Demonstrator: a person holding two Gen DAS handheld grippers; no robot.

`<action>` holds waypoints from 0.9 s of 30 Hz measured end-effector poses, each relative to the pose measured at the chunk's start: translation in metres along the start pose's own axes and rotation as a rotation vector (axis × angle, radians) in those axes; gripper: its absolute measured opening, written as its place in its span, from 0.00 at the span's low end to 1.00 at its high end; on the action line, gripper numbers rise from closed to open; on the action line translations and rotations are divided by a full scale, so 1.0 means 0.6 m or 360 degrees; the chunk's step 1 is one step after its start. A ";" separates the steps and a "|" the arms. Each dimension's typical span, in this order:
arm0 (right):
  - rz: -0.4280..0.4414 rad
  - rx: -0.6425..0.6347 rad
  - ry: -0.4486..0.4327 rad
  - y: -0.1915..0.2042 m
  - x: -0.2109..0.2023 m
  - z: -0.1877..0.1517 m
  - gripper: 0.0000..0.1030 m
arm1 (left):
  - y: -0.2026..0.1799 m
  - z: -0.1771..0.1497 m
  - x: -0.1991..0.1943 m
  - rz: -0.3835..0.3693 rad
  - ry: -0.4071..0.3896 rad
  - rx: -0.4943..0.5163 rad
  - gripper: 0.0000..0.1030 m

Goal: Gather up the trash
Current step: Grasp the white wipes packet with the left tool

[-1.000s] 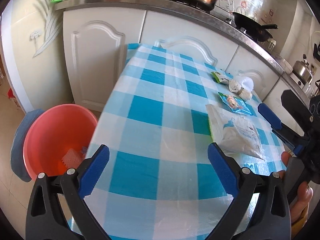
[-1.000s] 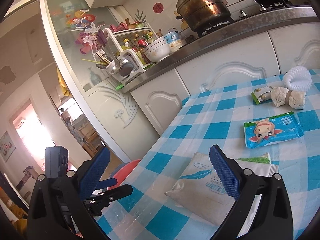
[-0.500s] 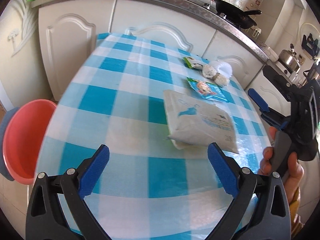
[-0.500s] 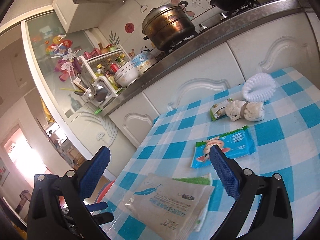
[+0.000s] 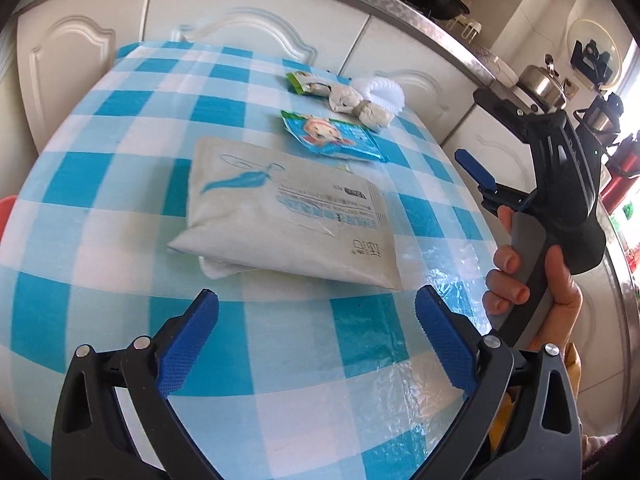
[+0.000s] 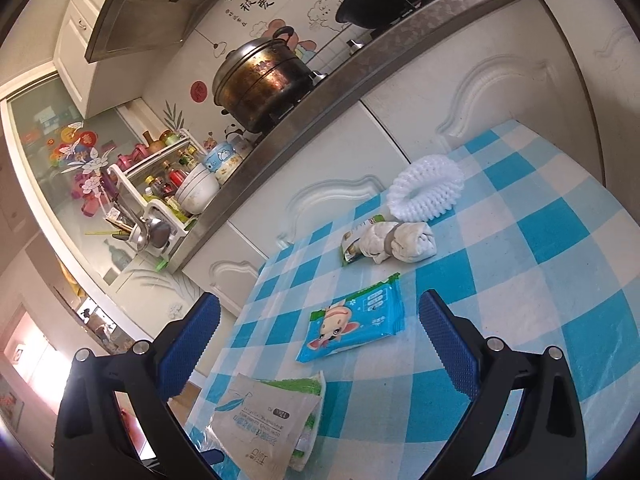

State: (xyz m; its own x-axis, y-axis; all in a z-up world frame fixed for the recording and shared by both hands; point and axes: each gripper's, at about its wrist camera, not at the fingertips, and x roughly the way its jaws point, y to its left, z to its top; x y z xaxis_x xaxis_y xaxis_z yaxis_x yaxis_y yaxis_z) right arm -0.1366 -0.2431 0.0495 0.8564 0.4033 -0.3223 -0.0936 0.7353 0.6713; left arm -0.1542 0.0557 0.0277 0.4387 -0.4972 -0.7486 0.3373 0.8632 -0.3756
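Tabletop [image 5: 120, 184]: white wipes pack [image 5: 288, 208], blue wipes pack [image 6: 356, 322]. My left hand-held gripper [image 5: 316, 336] and right hand-held gripper [image 6: 320, 336]: both wide, empty.

home kitchen, stockpot [image 6: 262, 84] (on stove), cabinets [image 5: 256, 12]

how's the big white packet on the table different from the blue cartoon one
The white packet is larger and plumper than the blue cartoon packet, which lies flat. The white packet is pale with a blue feather mark; the blue one shows a cartoon character. The white packet lies nearer the left gripper. Both rest on the checked tablecloth, ungripped.
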 end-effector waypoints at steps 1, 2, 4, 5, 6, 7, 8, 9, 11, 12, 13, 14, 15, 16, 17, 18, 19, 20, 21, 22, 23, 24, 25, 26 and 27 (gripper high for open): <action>-0.0010 0.0020 0.0016 -0.005 0.002 0.001 0.95 | -0.002 0.001 0.004 0.0001 -0.0004 0.0004 0.96; -0.0013 0.0041 0.0034 -0.011 0.003 0.000 0.95 | -0.005 0.006 0.007 -0.0004 -0.0013 0.0008 0.96; -0.0015 0.0071 0.0068 -0.018 0.007 0.000 0.95 | -0.009 0.018 0.012 -0.0010 -0.0039 0.0014 0.96; -0.0018 0.0076 0.0085 -0.021 0.009 -0.001 0.95 | -0.010 0.025 0.013 -0.0010 -0.0051 0.0018 0.96; -0.0024 0.0072 0.0102 -0.020 0.011 -0.002 0.95 | -0.011 0.034 0.016 -0.0009 -0.0067 0.0024 0.96; -0.0038 0.0062 0.0120 -0.020 0.013 -0.003 0.95 | -0.012 0.043 0.018 -0.0004 -0.0084 0.0032 0.96; -0.0052 0.0049 0.0130 -0.019 0.014 -0.005 0.95 | -0.013 0.050 0.022 0.0002 -0.0095 0.0036 0.96; -0.0067 0.0037 0.0138 -0.017 0.016 -0.006 0.95 | -0.013 0.060 0.026 0.0004 -0.0106 0.0030 0.96; -0.0073 0.0020 0.0155 -0.015 0.017 -0.008 0.95 | -0.013 0.076 0.034 -0.0014 -0.0128 0.0021 0.96; -0.0074 0.0014 0.0169 -0.014 0.019 -0.009 0.95 | -0.014 0.086 0.039 -0.0008 -0.0138 0.0029 0.96; -0.0076 0.0011 0.0184 -0.014 0.022 -0.010 0.95 | -0.016 0.095 0.045 0.0010 -0.0152 0.0041 0.96; -0.0077 0.0009 0.0195 -0.014 0.024 -0.011 0.95 | -0.016 0.104 0.049 0.0023 -0.0163 0.0050 0.96; -0.0076 0.0011 0.0203 -0.015 0.025 -0.012 0.95 | -0.014 0.111 0.054 0.0035 -0.0171 0.0053 0.96; -0.0077 0.0015 0.0214 -0.016 0.027 -0.014 0.95 | -0.014 0.119 0.059 0.0052 -0.0173 0.0049 0.96; -0.0079 0.0020 0.0224 -0.018 0.029 -0.014 0.95 | -0.013 0.125 0.065 0.0072 -0.0166 0.0037 0.96; -0.0083 0.0028 0.0237 -0.019 0.031 -0.015 0.95 | -0.014 0.129 0.071 0.0088 -0.0153 0.0027 0.96; -0.0081 0.0034 0.0243 -0.021 0.033 -0.016 0.95 | -0.016 0.131 0.076 0.0119 -0.0143 0.0020 0.96; -0.0082 0.0038 0.0244 -0.022 0.033 -0.016 0.95 | -0.020 0.132 0.080 0.0161 -0.0131 0.0019 0.96; -0.0087 0.0038 0.0241 -0.023 0.033 -0.016 0.95 | -0.025 0.133 0.084 0.0200 -0.0119 0.0030 0.96; -0.0093 0.0039 0.0237 -0.024 0.033 -0.015 0.95 | -0.031 0.133 0.090 0.0242 -0.0101 0.0057 0.96; -0.0096 0.0043 0.0233 -0.026 0.032 -0.015 0.95 | -0.037 0.132 0.096 0.0286 -0.0082 0.0092 0.96; -0.0098 0.0048 0.0228 -0.027 0.031 -0.014 0.95 | -0.043 0.130 0.103 0.0337 -0.0064 0.0136 0.96; -0.0097 0.0056 0.0224 -0.029 0.030 -0.013 0.95 | -0.052 0.128 0.111 0.0403 -0.0046 0.0192 0.96; -0.0098 0.0063 0.0220 -0.031 0.030 -0.013 0.95 | -0.057 0.126 0.115 0.0445 -0.0040 0.0232 0.96; -0.0099 0.0070 0.0216 -0.033 0.029 -0.012 0.95 | -0.063 0.124 0.121 0.0482 -0.0033 0.0276 0.96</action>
State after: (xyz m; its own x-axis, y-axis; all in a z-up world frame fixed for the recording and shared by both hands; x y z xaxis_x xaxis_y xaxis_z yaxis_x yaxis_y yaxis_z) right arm -0.1237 -0.2464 0.0258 0.7831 0.4298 -0.4494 -0.0175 0.7377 0.6749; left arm -0.0731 -0.0196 0.0285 0.5569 -0.2238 -0.7999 0.3250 0.9450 -0.0381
